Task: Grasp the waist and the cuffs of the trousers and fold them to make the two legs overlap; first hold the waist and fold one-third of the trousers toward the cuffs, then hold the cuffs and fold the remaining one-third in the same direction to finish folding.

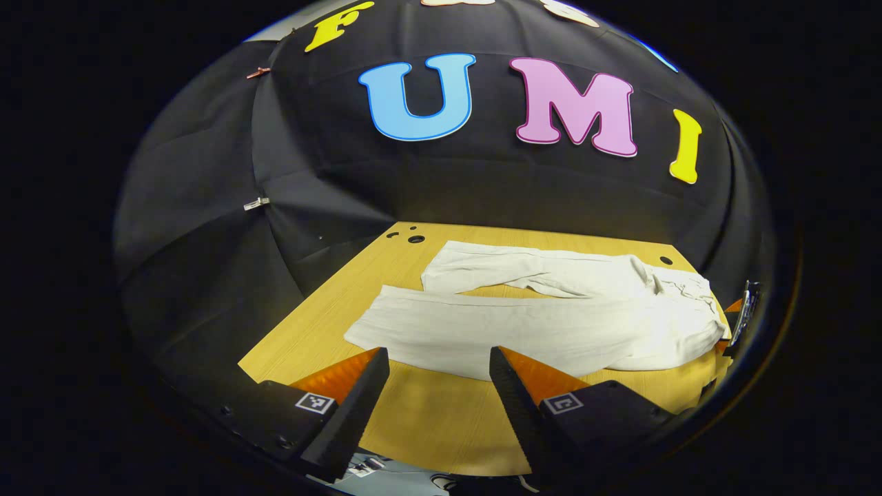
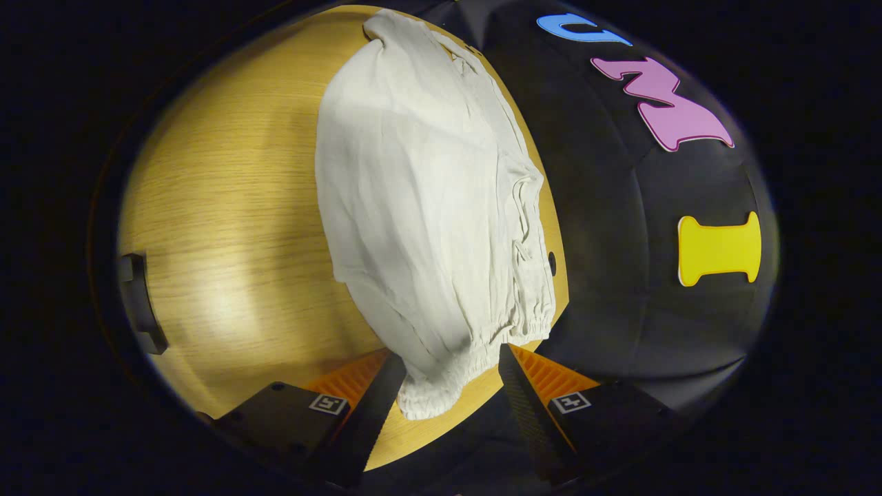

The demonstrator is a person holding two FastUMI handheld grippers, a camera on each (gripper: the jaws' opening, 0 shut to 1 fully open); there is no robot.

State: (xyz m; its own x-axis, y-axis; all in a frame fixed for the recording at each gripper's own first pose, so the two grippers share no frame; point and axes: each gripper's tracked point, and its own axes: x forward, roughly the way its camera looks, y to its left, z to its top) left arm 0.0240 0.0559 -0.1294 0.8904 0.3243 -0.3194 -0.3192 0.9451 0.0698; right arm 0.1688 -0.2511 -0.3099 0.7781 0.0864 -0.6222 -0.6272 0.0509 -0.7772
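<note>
Nearest in the left gripper view, the left tongs (image 1: 439,375) stood released, jaws spread wide over bare wood of the worktop (image 1: 441,420), with nothing between them. Each finger carried a small square black-and-white marker; no readable writing showed on either. Just beyond the fingertips lay the trousers (image 1: 551,317), pale and spread lengthwise across the worktop, the two legs apart and not overlapped: the near leg ran out to the left, close to the fingertips, and the far leg angled away behind it. The waist sat at the right end, and there, at the picture's right margin, part of the other gripper showed near the worktop's edge. Dark round holes dotted the worktop's far corners.

The right gripper view gave what the left one lacked: the gathered, elasticated waist (image 2: 475,358) close up, lying between the spread fingers of the right tongs (image 2: 451,379), which were likewise released and not pressing on the cloth. Farther off, the trousers stretched away up the worktop.
</note>
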